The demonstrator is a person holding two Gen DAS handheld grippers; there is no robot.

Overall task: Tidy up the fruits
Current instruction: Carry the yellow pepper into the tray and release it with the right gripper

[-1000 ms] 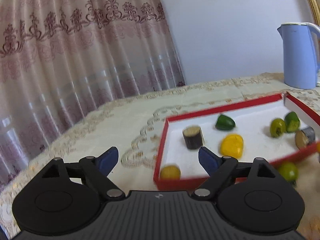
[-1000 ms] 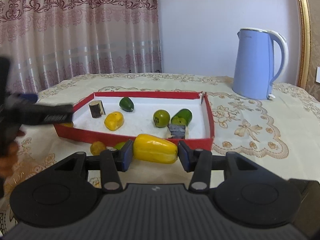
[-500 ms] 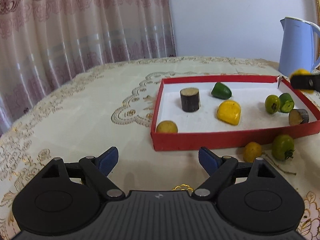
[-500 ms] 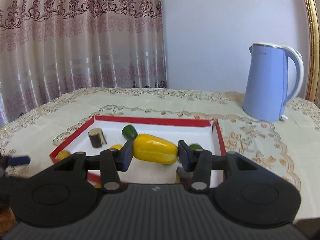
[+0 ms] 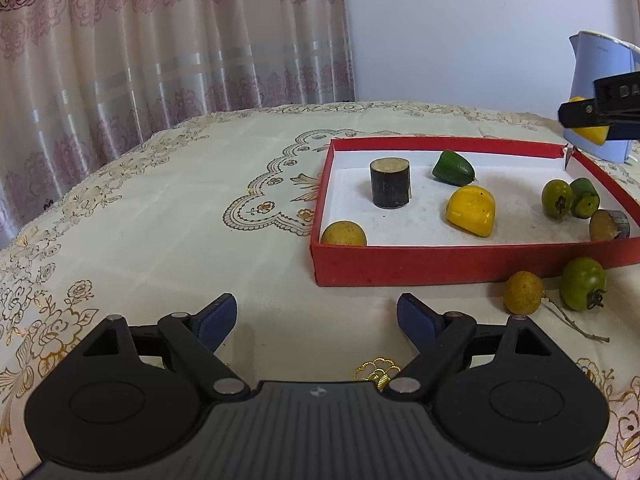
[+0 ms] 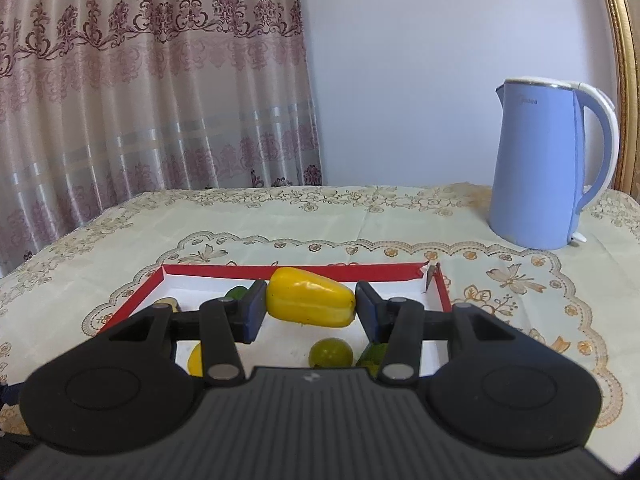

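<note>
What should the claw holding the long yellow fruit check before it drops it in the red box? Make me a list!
1. Fruit held tight: ok. The right claw is shut on the long yellow fruit, with a pad at each end.
2. Claw above the red box: ok. In the right wrist view the white floor shows below the fruit.
3. Free landing spot: cannot tell. A round green fruit lies just below.
4. Left claw out of the way: ok. It is open, empty, on the near side of the box.
5. Fruits left outside: not ok. A yellow ball and a green fruit with a stem lie on the cloth.
</note>
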